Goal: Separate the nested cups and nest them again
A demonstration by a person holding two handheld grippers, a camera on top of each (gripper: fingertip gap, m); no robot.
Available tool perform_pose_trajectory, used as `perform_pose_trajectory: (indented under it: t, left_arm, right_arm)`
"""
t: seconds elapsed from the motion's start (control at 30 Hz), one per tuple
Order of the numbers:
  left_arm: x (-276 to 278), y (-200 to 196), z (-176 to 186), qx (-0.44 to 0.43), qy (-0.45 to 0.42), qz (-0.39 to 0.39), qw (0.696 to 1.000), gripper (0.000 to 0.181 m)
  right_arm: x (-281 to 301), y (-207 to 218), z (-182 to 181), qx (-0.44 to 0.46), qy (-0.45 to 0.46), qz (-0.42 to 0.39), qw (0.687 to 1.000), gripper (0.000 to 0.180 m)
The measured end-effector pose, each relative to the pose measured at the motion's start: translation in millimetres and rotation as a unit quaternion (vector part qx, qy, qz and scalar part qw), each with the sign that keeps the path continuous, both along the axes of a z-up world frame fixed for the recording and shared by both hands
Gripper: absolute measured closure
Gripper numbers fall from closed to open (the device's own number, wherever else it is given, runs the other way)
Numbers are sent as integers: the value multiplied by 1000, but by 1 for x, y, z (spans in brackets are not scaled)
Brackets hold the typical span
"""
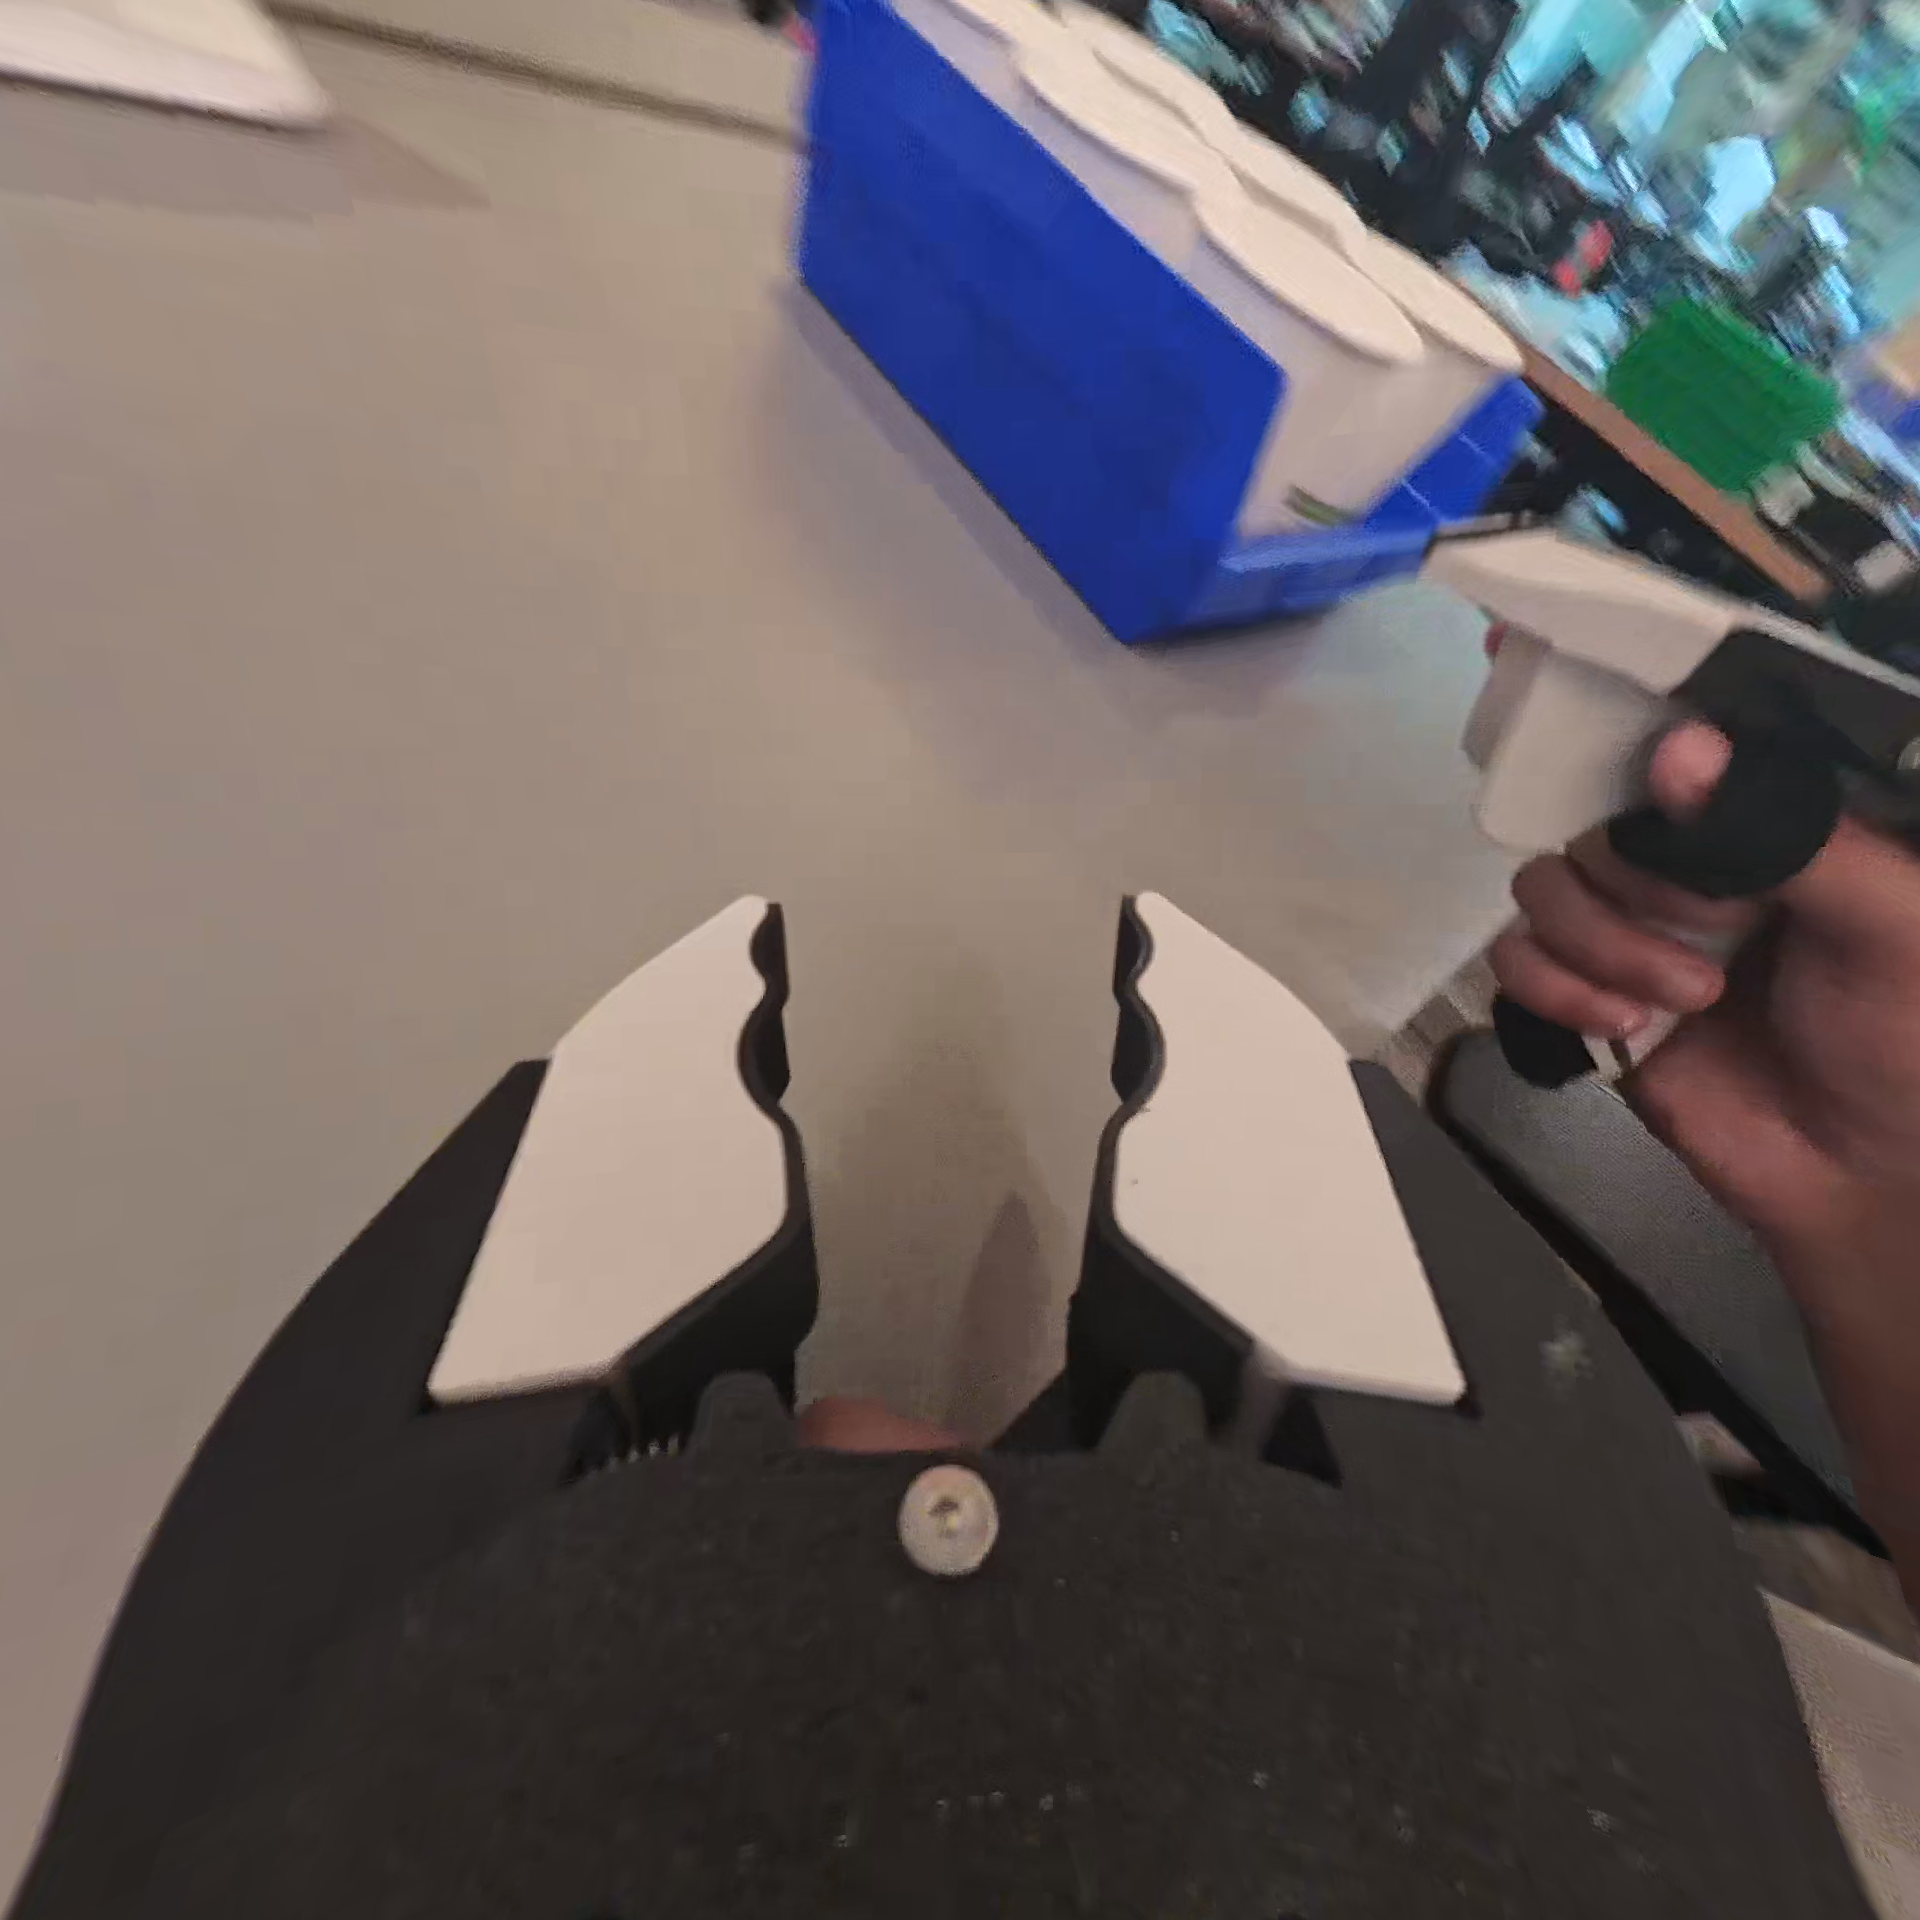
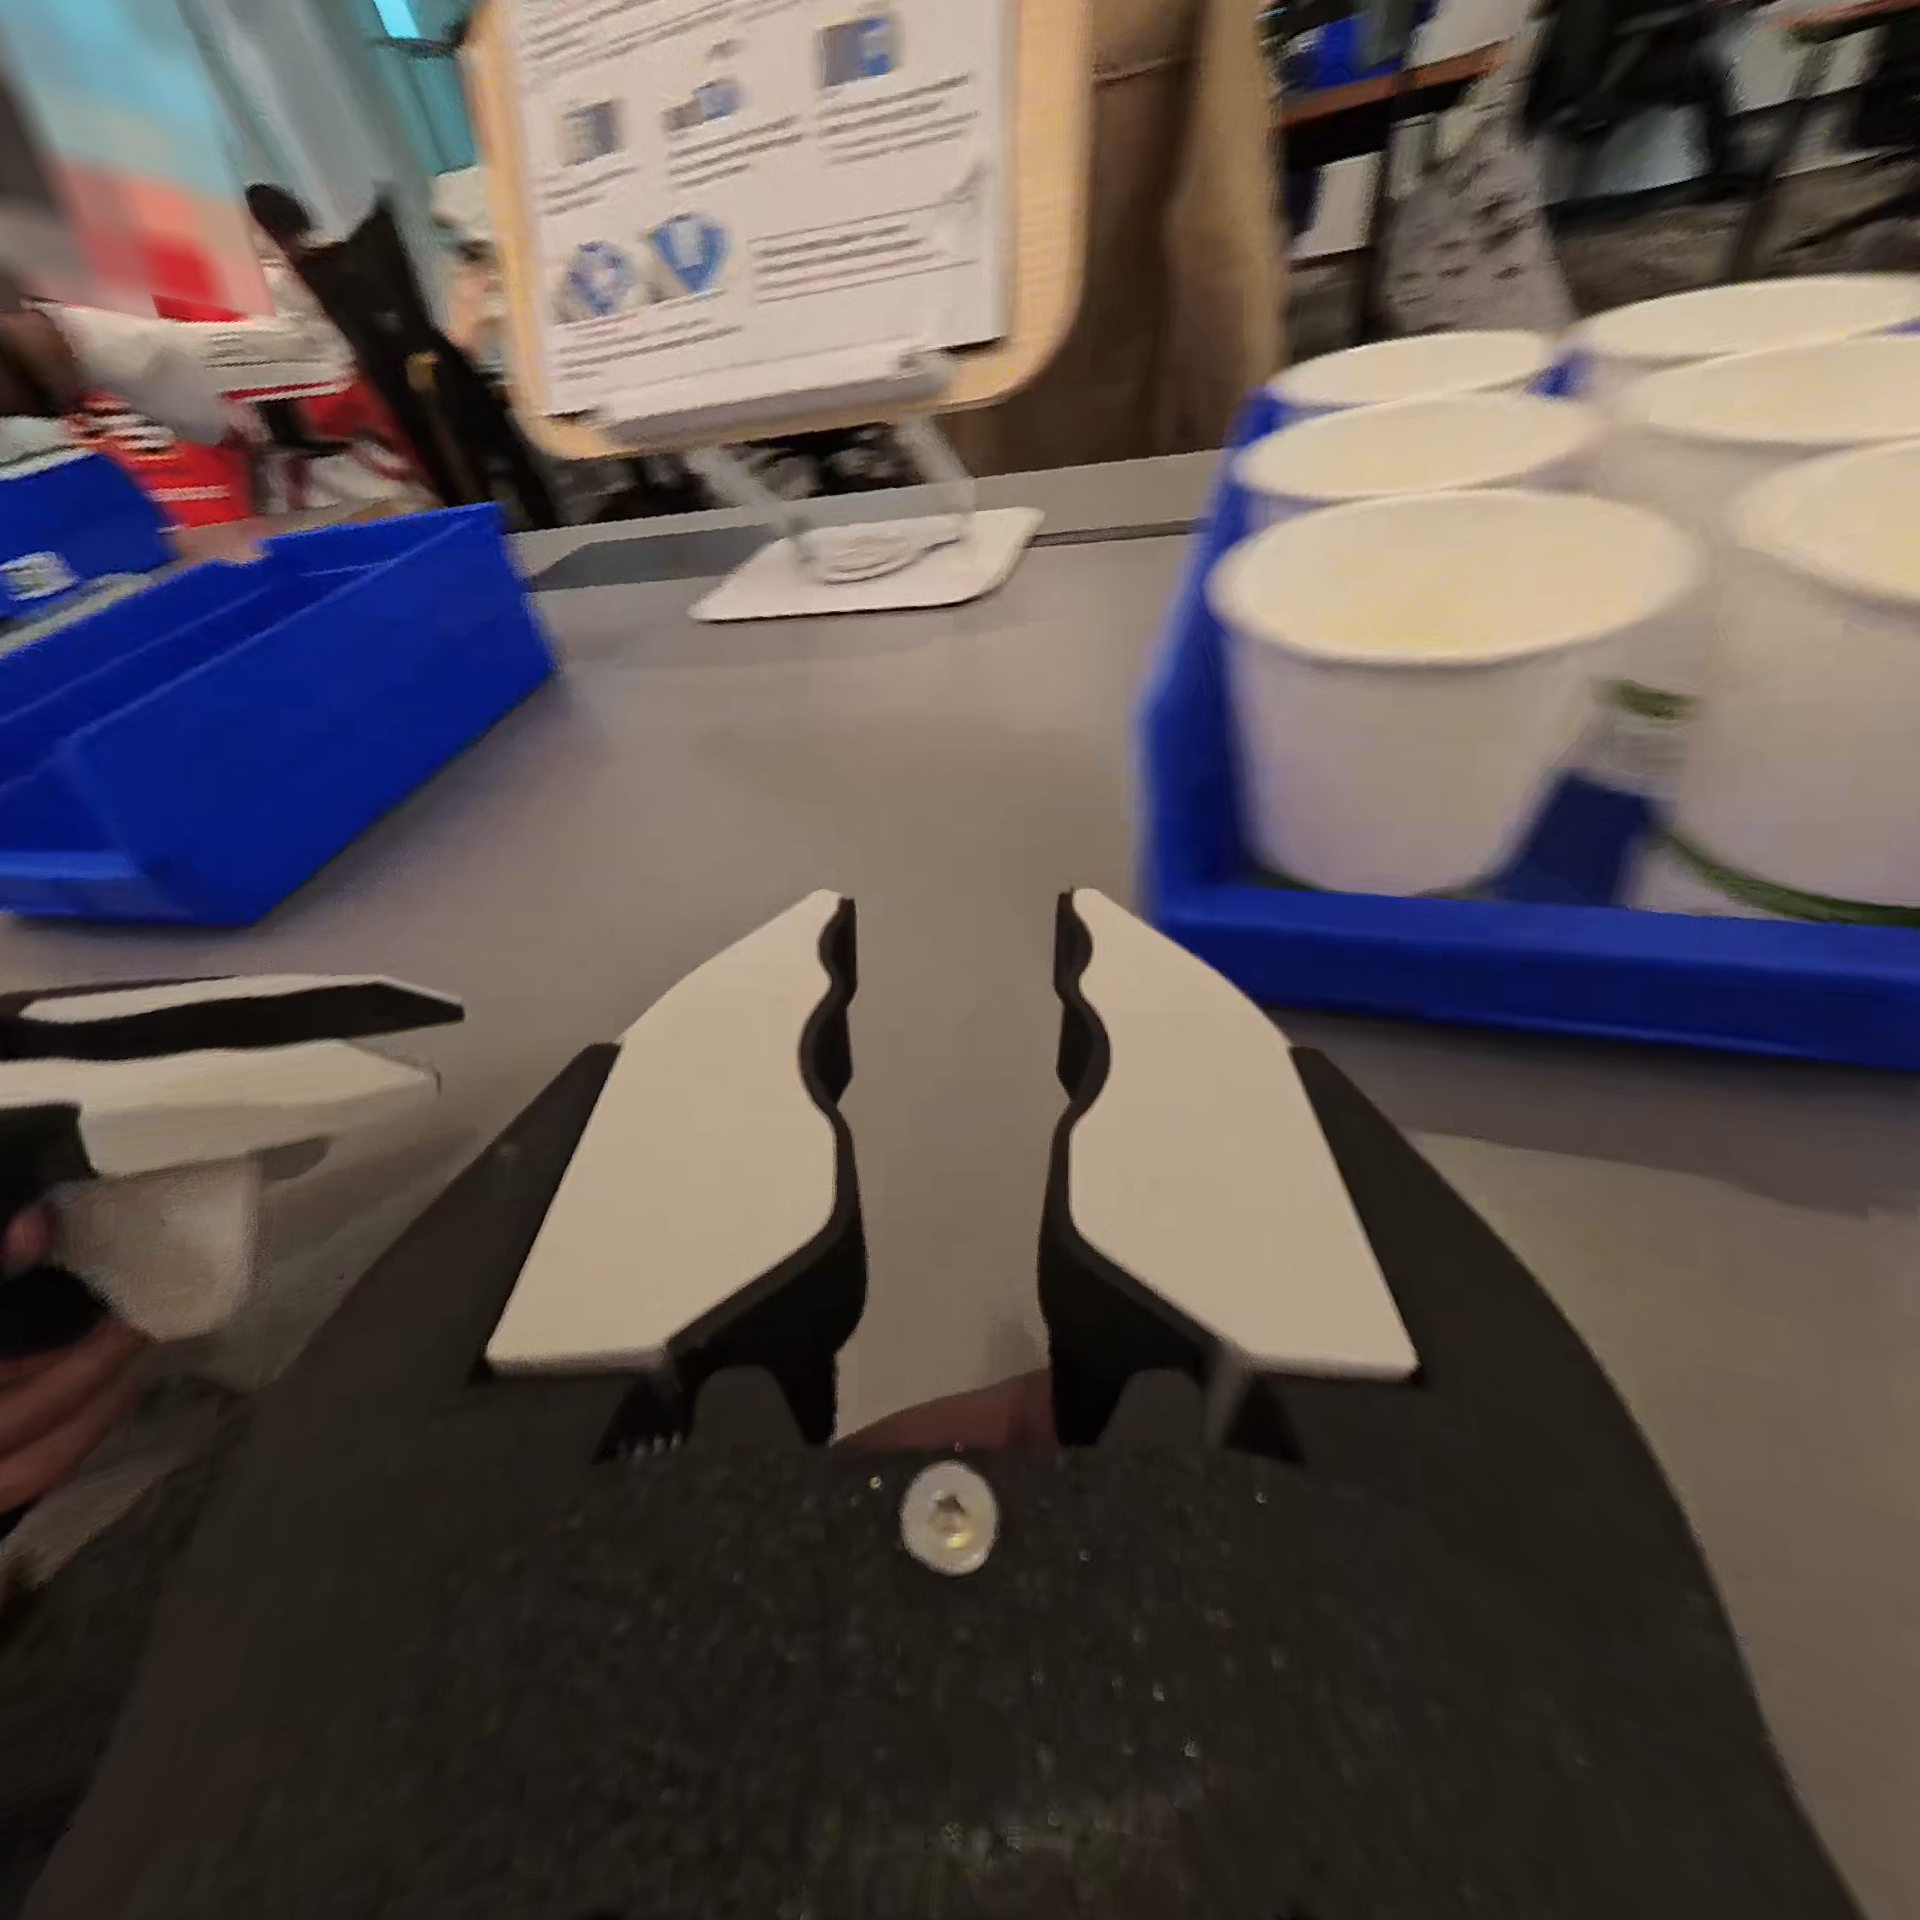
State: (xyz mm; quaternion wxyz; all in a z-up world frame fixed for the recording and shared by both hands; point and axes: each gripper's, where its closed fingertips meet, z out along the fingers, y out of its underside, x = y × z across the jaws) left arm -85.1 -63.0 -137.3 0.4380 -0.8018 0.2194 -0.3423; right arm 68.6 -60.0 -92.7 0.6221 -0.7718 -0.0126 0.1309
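Note:
Several white paper cups [image 2: 1434, 686] stand upright in a blue bin [image 2: 1507, 977] on the grey table, ahead and right of my right gripper [image 2: 956, 914]. The same cups [image 1: 1320, 322] and bin [image 1: 1018, 384] show in the left wrist view, far ahead and to the right. My left gripper [image 1: 951, 914] is open and empty over bare table. My right gripper is open and empty too, short of the bin's near left corner. The left gripper also shows in the right wrist view [image 2: 312, 1029], and the right gripper, held by a hand, in the left wrist view [image 1: 1621, 665]. Both views are blurred.
A second blue bin [image 2: 270, 717] sits at the left on the table. A paper sheet in a wooden-framed stand [image 2: 769, 229] stands at the back middle. People and shelving are beyond the table's far edge. The table edge [image 1: 1662, 468] runs behind the cup bin.

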Motion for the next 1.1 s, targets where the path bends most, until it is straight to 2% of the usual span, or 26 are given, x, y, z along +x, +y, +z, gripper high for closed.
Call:
perform_pose_trajectory:
  t: [0.07, 0.17, 0.33, 0.53, 0.6, 0.63, 0.7, 0.77, 0.9, 0.93, 1.03, 1.1]
  left_arm:
    - [51, 1, -4, -12, 16, -55, 998, 117]
    - [109, 13, -1, 16, 48, -66, 997, 114]
    - [190, 35, 17, 57, 47, -94, 993, 110]
    - [206, 81, -3, 65, 104, -17, 992, 120]
    - [200, 92, -4, 60, 106, 15, 992, 133]
    - [197, 97, -3, 64, 102, 27, 992, 131]
    - [192, 104, -1, 70, 100, 45, 992, 144]
    - [190, 109, 0, 82, 110, 65, 988, 166]
    - [184, 123, 0, 121, 171, 108, 972, 174]
    - [183, 126, 1, 124, 177, 118, 969, 175]
    - [183, 132, 1, 118, 171, 132, 969, 176]
    - [179, 134, 3, 124, 164, 138, 969, 177]
  right_arm:
    - [57, -9, -1, -10, -14, -66, 998, 143]
    - [137, -20, -8, -48, -17, -154, 987, 142]
    - [212, -19, -14, -74, -1, -213, 974, 141]
    - [221, 12, -37, -120, -2, -184, 976, 142]
    - [222, 26, -40, -122, -8, -178, 976, 141]
    - [223, 33, -41, -121, -11, -180, 976, 141]
    - [223, 46, -44, -123, -17, -180, 976, 140]
    - [228, 58, -45, -118, -19, -199, 973, 141]
    - [215, 80, -47, -105, 22, -177, 978, 152]
    - [210, 84, -46, -101, 32, -171, 980, 161]
    - [216, 85, -43, -90, 26, -212, 973, 175]
    - [211, 84, -43, -90, 32, -221, 971, 175]
